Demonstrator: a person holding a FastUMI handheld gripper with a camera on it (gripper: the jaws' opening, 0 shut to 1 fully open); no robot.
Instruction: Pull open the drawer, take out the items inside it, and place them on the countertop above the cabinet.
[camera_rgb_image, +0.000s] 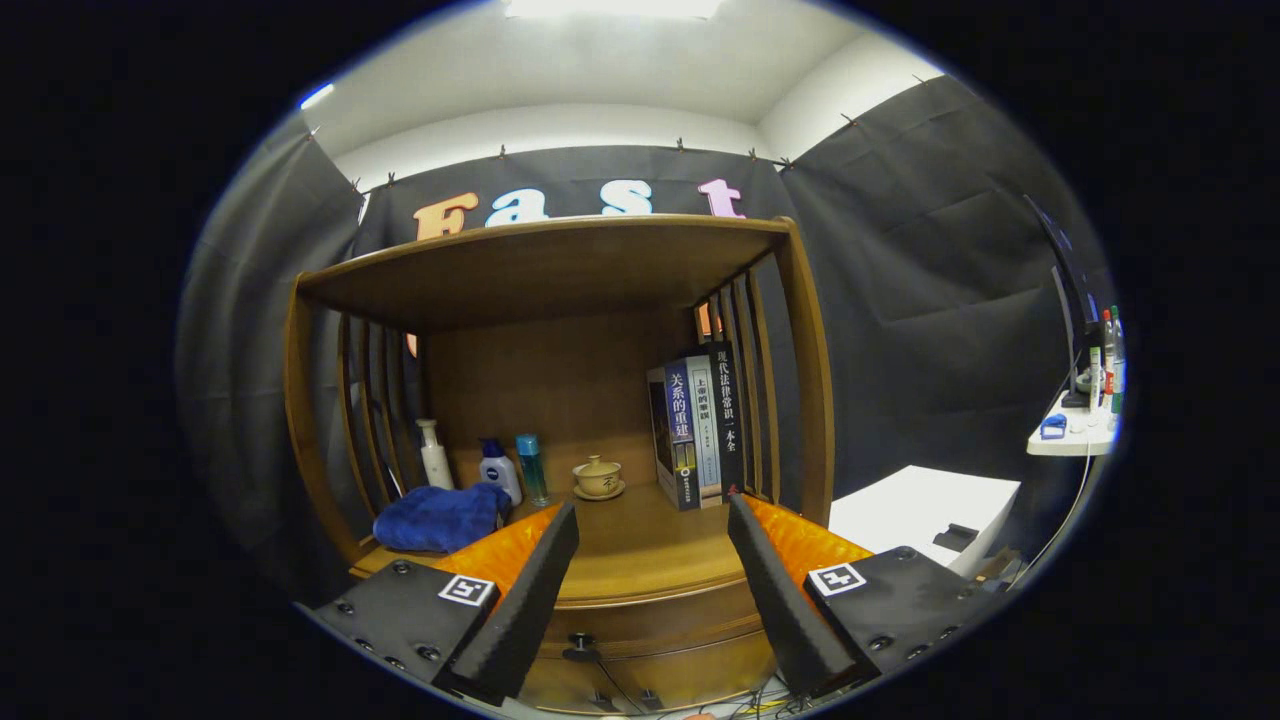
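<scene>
The gripper (652, 520) is spread wide and holds nothing, its 2 fingers (525, 600) framing the wooden cabinet's countertop (640, 555). Below them the drawer (660, 625) sits closed, its dark knob (580, 648) between the fingers. On the countertop beyond: a blue cloth (440, 518), 3 bottles (500, 472), a lidded teacup (598, 477), upright books (697, 425)

One wooden cabinet (560, 300) with one drawer (650, 640) under its bench (640, 560), bearing one knob (580, 648). On the bench: three bottles, white (434, 455), white with a blue cap (498, 468) and teal (531, 468); one lidded cup (598, 477) on a saucer; three upright books (697, 428); one blue cloth (440, 518). One tool (652, 525) with two fingers spread apart, nothing between them
</scene>
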